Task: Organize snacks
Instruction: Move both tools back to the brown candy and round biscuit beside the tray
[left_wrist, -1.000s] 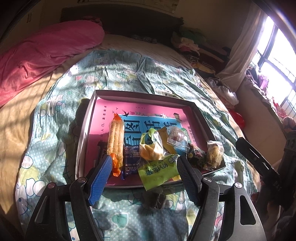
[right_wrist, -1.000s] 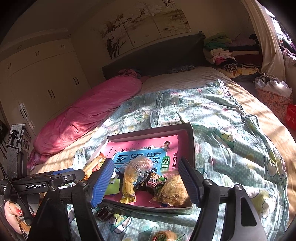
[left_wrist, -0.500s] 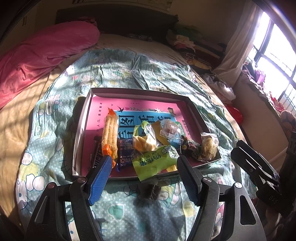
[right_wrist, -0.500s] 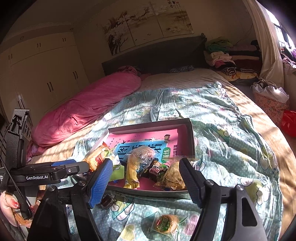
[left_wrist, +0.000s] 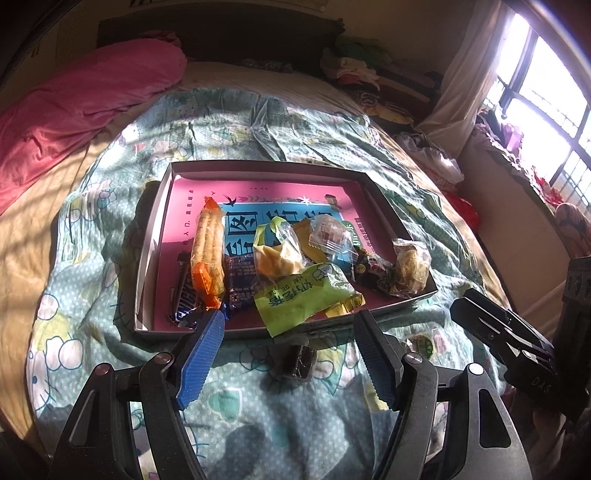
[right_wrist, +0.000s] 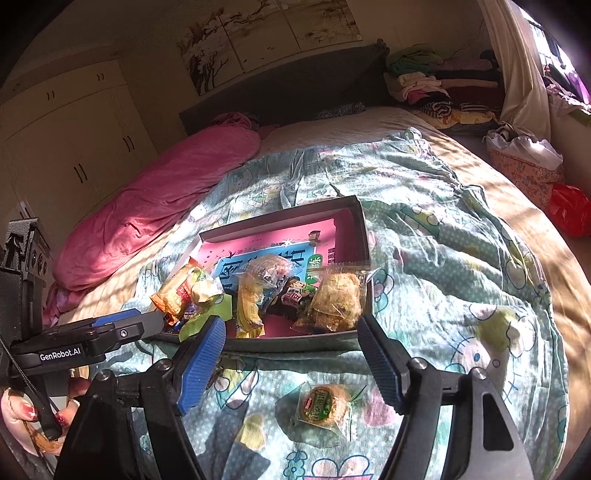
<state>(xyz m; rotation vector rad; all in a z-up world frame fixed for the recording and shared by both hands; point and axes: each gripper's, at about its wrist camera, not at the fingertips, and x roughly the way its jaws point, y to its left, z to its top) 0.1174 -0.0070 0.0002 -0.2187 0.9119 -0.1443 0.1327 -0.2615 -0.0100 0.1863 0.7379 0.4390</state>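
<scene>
A shallow grey box (left_wrist: 258, 168) with a pink lining lies on the bed and holds several wrapped snacks, among them an orange biscuit pack (left_wrist: 207, 254) and a green packet (left_wrist: 303, 297). A small dark snack (left_wrist: 299, 362) lies on the quilt just in front of the box, between my left gripper's (left_wrist: 291, 354) open fingers. A round green-labelled snack (right_wrist: 325, 406) lies on the quilt between my right gripper's (right_wrist: 291, 358) open fingers and also shows in the left wrist view (left_wrist: 421, 345). Both grippers are empty. The box also shows in the right wrist view (right_wrist: 364, 236).
The bed has a green cartoon quilt (left_wrist: 110, 229) and a pink duvet (left_wrist: 74, 107) at the left. Folded clothes (right_wrist: 424, 81) are piled by the headboard. A window (left_wrist: 546, 110) is at the right. White wardrobes (right_wrist: 74, 140) stand at the left.
Both grippers have drawn back from the box toward the near edge of the bed. The dark snack and the round snack now show more fully between the fingers.
</scene>
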